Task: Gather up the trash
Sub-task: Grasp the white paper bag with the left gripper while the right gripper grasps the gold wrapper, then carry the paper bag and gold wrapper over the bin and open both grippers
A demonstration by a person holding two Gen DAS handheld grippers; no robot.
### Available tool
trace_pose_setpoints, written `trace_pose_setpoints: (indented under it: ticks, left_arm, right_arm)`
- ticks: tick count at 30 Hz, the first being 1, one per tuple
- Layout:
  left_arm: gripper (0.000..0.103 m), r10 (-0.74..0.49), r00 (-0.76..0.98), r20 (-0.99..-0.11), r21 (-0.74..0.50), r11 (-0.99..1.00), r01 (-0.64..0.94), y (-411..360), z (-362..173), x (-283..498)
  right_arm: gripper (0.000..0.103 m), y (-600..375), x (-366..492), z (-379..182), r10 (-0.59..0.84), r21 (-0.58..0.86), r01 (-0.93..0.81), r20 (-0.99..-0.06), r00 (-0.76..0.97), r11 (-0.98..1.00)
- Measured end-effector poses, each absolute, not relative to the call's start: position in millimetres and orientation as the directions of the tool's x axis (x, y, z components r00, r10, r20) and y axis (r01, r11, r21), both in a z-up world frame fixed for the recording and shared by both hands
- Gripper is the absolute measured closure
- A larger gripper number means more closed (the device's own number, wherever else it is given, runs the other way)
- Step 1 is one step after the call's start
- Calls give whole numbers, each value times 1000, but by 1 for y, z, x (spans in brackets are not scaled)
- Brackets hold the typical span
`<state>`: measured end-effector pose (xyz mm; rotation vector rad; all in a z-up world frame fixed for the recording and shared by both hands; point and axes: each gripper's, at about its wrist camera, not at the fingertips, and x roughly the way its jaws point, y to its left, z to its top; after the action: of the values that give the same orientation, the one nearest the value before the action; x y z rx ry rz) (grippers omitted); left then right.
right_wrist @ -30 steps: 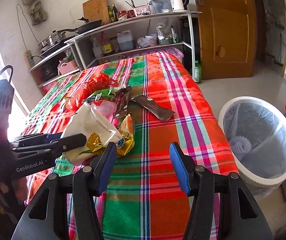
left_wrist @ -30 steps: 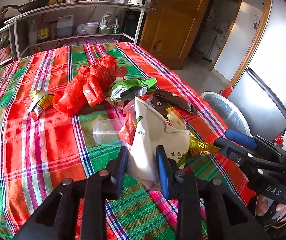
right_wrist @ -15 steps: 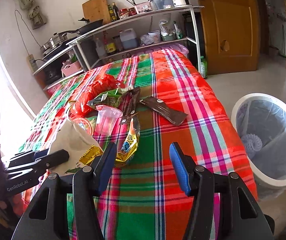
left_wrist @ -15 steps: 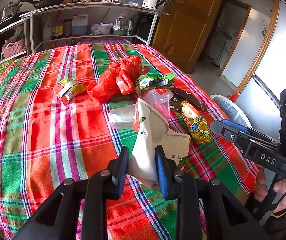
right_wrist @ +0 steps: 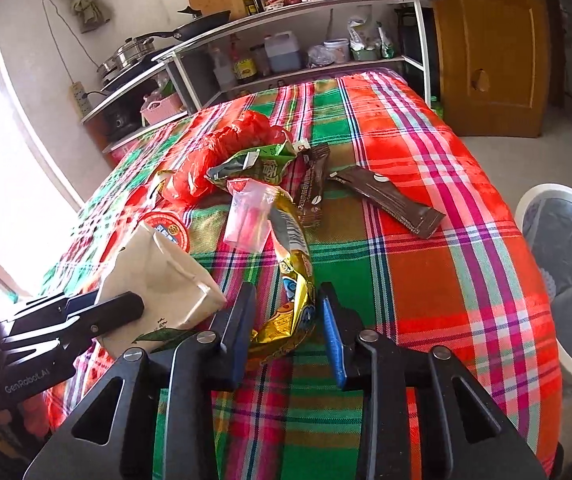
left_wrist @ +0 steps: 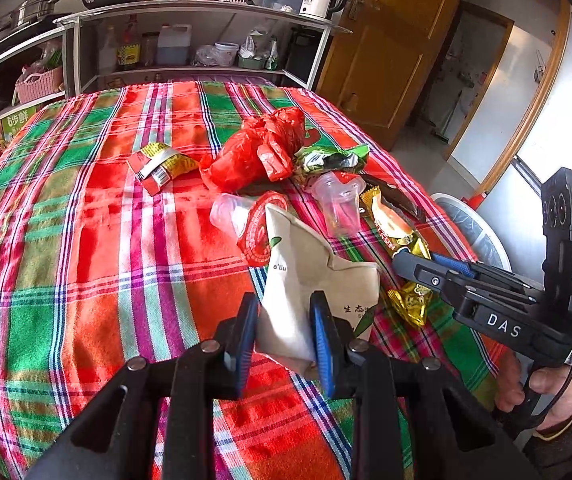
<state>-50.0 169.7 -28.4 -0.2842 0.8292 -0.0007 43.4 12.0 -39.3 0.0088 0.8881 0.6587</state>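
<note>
Left wrist view: my left gripper (left_wrist: 284, 334) jaws pinch the crumpled beige paper bag (left_wrist: 310, 272) above the plaid-clothed desk (left_wrist: 86, 240); right gripper (right_wrist: 286, 330) jaws just closed around the gold foil snack wrapper (right_wrist: 292, 280), white bin (right_wrist: 562, 264) beside.

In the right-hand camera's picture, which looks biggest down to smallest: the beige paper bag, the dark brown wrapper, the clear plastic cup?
1. Beige paper bag, though it lies nearest the camera, which flatters it.
2. Dark brown wrapper.
3. Clear plastic cup, close to the wrapper in apparent size, so that pair is unsure.

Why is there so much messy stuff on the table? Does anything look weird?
Yes: crumpled trash litters the plaid tablecloth. A red plastic bag, torn green wrapper and a clear plastic cup tipped on its side lie heaped mid-table, not in the bin.
</note>
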Motion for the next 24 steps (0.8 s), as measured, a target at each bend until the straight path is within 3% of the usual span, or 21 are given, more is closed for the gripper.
trace_pose_setpoints:
  ticks: [1, 4, 24]
  left_arm:
    - [75, -112, 678, -726, -251, 962, -109, 170, -28, -50]
    - [75, -118, 679, -725, -254, 962, -104, 168, -28, -50]
    - [77, -137, 689, -712, -229, 972, -44, 137, -14, -40]
  right_arm:
    - [83, 11, 43, -40, 531, 267, -525, -717, 452, 808]
    - [88, 8, 44, -41, 526, 263, -521, -717, 457, 812]
    - [91, -27, 31, -20, 512, 260, -473, -663, 546, 842]
